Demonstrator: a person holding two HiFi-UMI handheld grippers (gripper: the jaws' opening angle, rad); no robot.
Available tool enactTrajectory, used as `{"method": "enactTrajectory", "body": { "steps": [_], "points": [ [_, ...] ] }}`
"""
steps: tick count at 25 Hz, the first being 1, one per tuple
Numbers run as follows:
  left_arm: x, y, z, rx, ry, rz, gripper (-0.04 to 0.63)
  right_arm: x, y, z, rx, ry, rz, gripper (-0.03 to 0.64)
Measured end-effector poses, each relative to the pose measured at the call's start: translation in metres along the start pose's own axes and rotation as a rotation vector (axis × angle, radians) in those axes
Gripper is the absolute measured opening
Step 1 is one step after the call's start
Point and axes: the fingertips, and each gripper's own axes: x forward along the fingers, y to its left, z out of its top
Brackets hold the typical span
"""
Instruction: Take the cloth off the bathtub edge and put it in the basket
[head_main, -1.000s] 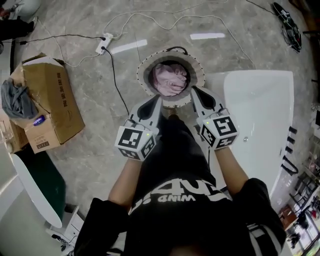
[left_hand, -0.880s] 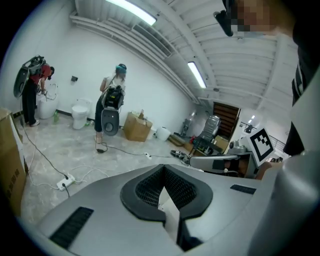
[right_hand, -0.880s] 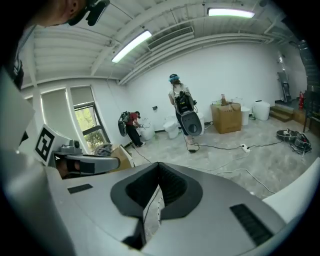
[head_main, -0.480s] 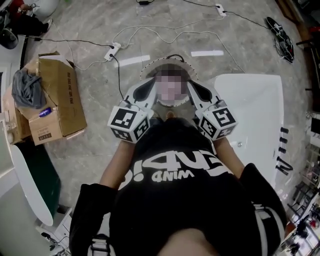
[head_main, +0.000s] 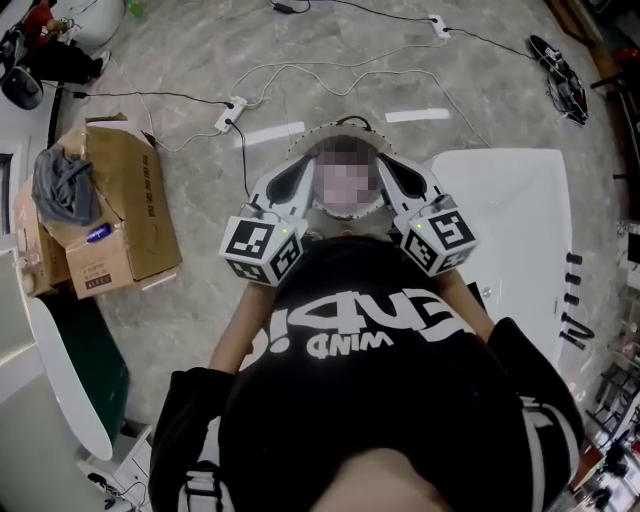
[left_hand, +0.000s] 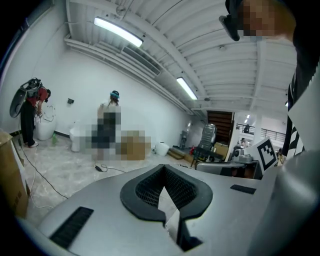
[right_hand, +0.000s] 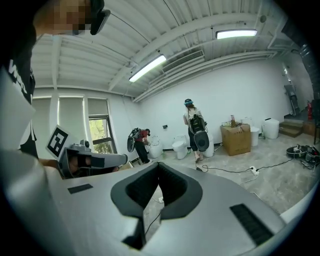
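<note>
Left tool and right tool hover level (jaws together).

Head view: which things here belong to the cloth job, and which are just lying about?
Job: basket; bathtub; left gripper and right gripper, jaws shut, empty.
Lying about: cardboard box; grey fabric on it; power strip; cables.

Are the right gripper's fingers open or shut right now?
Shut. In the right gripper view, the right gripper has its fingers touching at the tips, with nothing held between them.
</note>
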Motion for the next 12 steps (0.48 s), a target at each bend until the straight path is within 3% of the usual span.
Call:
{"method": "enactTrajectory", "body": {
  "steps": [12],
  "points": [
    [0.005, 0.013, 0.013, 0.010, -0.019, 0.029, 0.014, 0.010, -0.009, 0.005, -0.007, 0.001, -0.013, 0.014]
  ]
}}
